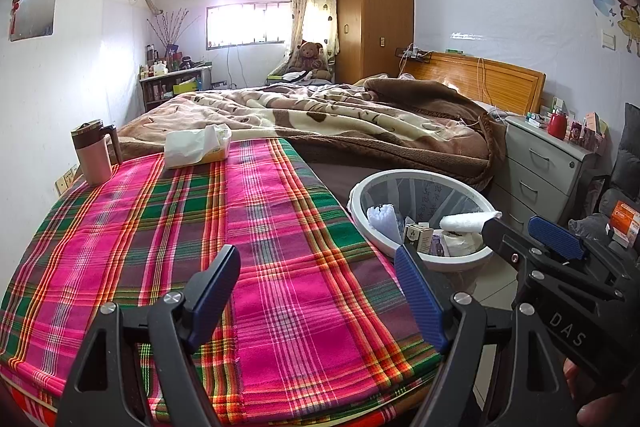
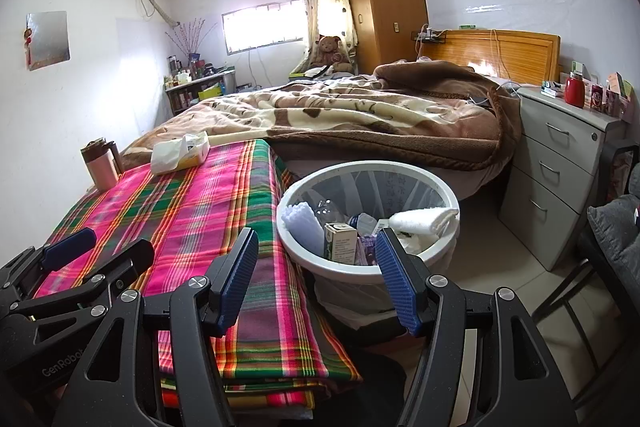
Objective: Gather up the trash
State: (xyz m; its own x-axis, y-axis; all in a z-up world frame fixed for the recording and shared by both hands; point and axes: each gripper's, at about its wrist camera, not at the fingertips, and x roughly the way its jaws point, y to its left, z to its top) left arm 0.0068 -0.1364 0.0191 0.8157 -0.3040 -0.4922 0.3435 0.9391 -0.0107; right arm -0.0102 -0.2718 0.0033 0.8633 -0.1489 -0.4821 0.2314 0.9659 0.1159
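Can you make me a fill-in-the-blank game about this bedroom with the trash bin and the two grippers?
1. The tissue pack lies on the ____ cloth.
2. The white trash bin stands on the floor between the table and the ____.
3. The pink mug stands to the ____ of the tissue pack.
4. The left gripper and the right gripper are both ____ and hold nothing.

Missing words: plaid; bed; left; open

Pink travel mug and tissue pack on plaid cloth, rumpled brown blanket, wooden wardrobe, grey drawers
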